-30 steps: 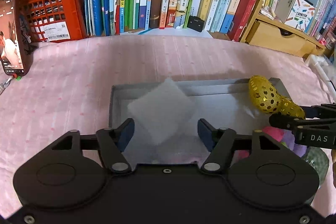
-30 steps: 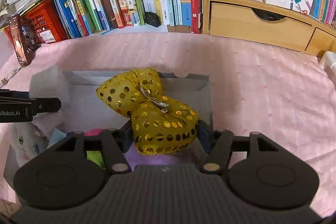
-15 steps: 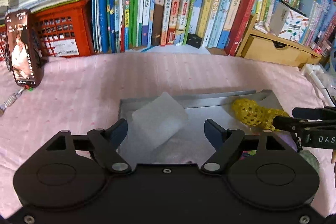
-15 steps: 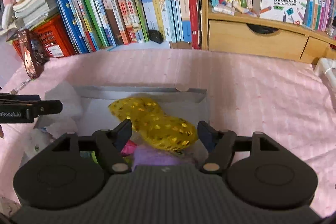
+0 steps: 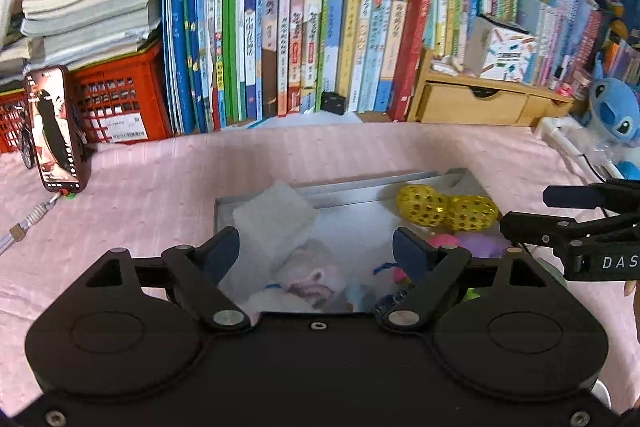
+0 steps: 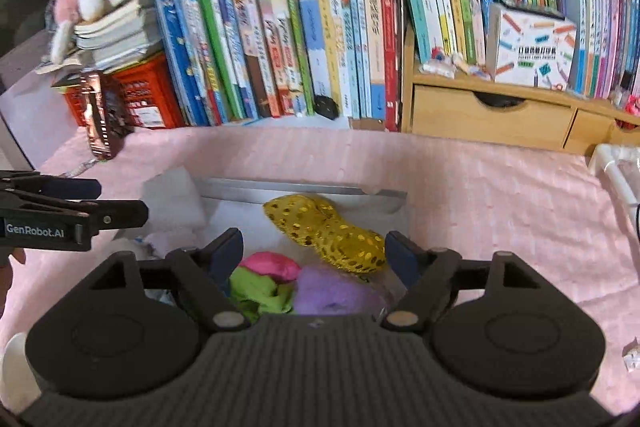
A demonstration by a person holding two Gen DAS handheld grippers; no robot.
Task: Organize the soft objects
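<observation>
Both grippers, left gripper [image 5: 316,245] and right gripper [image 6: 314,249], are opening and empty; one gray box [image 6: 300,185] at frame centre holds one gold bow [image 6: 328,231] and one white sponge [image 5: 274,217].

Ahead of and below both grippers sits a box [image 5: 256,203] on a cloth-covered surface [image 5: 160,187]. Inside it, a foam block [image 5: 272,223] leans at the far left, a sequined bow [image 6: 324,231] lies far right, soft toys [image 6: 280,283] nearest. Books [image 5: 280,39] stand behind; a phone [image 5: 54,131] stands far left.
</observation>
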